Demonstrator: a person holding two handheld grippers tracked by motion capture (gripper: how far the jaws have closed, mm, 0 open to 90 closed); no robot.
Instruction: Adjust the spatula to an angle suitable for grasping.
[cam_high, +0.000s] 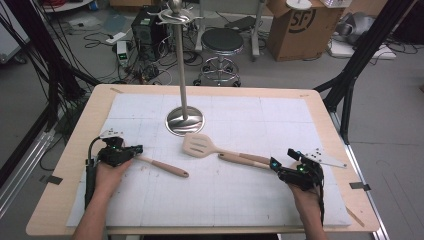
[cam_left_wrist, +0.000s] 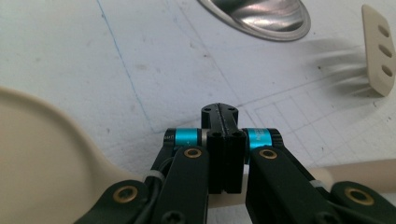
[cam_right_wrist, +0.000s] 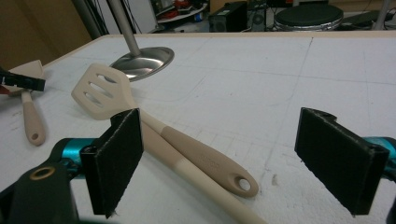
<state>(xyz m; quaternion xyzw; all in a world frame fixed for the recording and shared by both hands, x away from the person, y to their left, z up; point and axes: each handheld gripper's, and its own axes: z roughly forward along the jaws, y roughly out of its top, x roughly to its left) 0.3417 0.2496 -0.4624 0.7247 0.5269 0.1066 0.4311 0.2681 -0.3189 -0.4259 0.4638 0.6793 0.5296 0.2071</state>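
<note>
Cream silicone marks the head of the utensil you are working on. It lies flat on the white mat at the left side, its tan handle running out toward the middle of the table. In the left gripper view the broad head sits just left of the jaws and the neck crosses beneath them.

Your left gripper is down at that neck with its jaws brought together. Their tips meet with no gap, and you cannot tell from here whether the neck is pinched lower down or merely lies under them. The step in hand looks like the pick-up, not yet a lift. Before you raise it, make sure the neck is truly caught. If the handle stays on the mat as the hand comes up, reopen and take the neck deeper.

Further out, the slotted turner rests near the round base of the steel utensil stand, with a second handle alongside its own. Your right gripper waits at those handle ends, jaws spread wide and holding nothing.

The hooks sit high on the pole, so the carry probably calls for a tall lift with the handle's end turned upward.
</note>
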